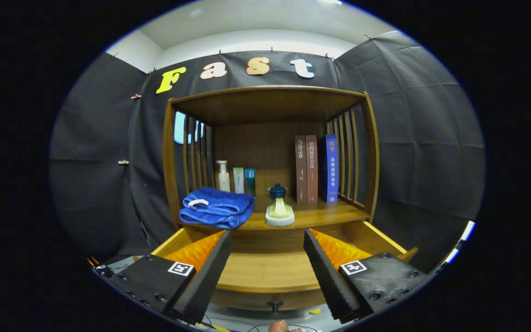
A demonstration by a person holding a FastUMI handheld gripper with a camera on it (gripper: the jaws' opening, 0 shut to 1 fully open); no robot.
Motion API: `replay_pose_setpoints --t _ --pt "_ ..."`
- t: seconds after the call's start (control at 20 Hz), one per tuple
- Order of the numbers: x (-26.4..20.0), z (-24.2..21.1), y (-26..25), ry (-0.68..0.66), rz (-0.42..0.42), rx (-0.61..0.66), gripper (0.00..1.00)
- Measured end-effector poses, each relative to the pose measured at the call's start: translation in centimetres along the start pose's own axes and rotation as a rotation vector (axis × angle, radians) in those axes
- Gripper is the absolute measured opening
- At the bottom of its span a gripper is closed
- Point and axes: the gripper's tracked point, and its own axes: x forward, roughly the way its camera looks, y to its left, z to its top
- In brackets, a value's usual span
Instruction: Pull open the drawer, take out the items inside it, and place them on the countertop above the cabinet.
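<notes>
The gripper [268, 240] is spread wide and holds nothing, its fingers hanging over the drawer [270, 272] with bare wood showing between them. The drawer is pulled out toward the camera, its long axis running 9 to 3 o'clock and its knob [274, 306] at 6 o'clock. Beyond the fingers, on the countertop [321, 214], a folded blue towel [217, 207] lies at 11 o'clock. A brush [280, 206] stands upright at 12. Bottles [235, 179] and books [316, 168] stand farther back.
</notes>
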Motion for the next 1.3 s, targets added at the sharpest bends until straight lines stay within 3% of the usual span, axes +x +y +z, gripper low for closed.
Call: replay_pose_setpoints --t 0.35,1.05,1.3 --pt "-3.3 -5.7 -0.5 -0.008 -0.024 -0.016 0.99" --pt "-1.0 -14.9 -1.5 0.098 -0.048 0.000 0.99" --pt "-0.3 -14.9 -1.4 0.074 -0.043 -0.024 1.00"
